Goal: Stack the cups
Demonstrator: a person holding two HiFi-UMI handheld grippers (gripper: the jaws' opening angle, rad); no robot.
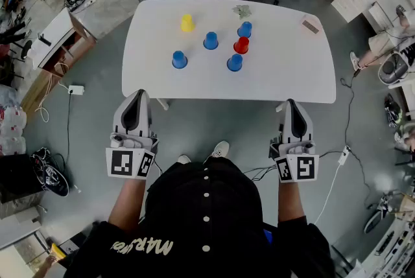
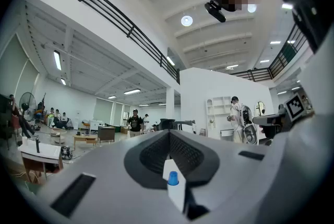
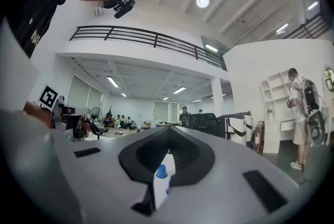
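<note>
cups stand scattered on the white worktop; left gripper and right gripper hover off its near edge, fingers closed, empty.

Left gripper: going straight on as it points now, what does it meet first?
Probably the nearest blue cup, seen through its jaws, if it clears the white table at the near edge; height is unclear.

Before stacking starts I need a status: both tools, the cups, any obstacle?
Left tool, right tool shut, empty, short of the table. Six cups unstacked, apart. No obstacle seen.
</note>
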